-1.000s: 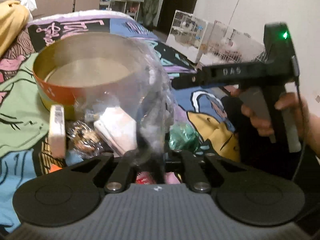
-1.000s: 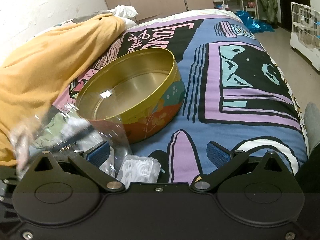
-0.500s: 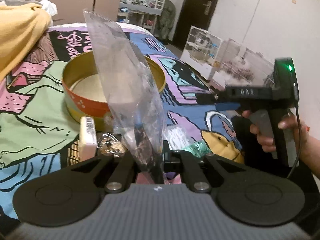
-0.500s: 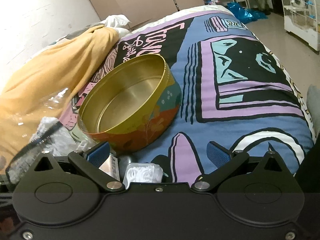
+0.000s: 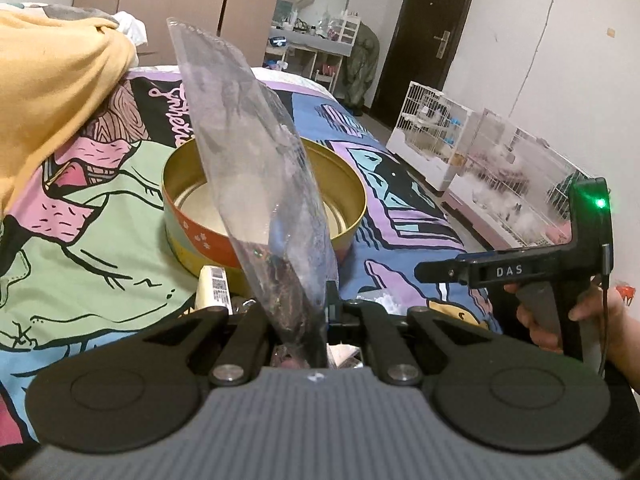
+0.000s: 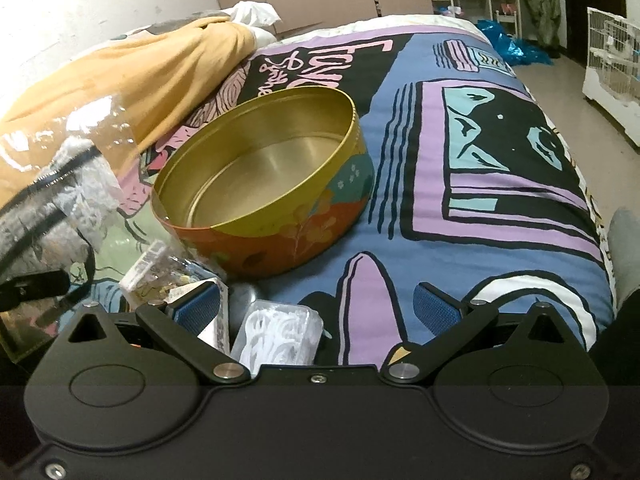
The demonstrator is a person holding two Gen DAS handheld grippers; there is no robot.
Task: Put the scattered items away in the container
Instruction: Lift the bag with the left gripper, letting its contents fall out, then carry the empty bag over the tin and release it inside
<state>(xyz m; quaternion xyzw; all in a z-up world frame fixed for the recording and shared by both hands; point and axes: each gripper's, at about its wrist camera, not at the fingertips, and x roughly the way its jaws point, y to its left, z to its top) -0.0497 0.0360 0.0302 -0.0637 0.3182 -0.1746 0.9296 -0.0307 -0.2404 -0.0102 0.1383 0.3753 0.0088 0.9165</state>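
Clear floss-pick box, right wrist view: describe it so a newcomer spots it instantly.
Start at the round gold tin on the patterned bedspread. Among the small clutter in front of it, just ahead of the right gripper, lies the floss-pick box: the only clear rectangular case packed with white picks.

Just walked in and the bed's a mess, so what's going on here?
A person is tidying small items on the bed into a round tin, using a handheld gripper in each hand. The left gripper is shut on a clear plastic bag, held up in front of the tin, which is empty. The right gripper is open, holding nothing, above a small clear box. A few other packets lie beside the tin.
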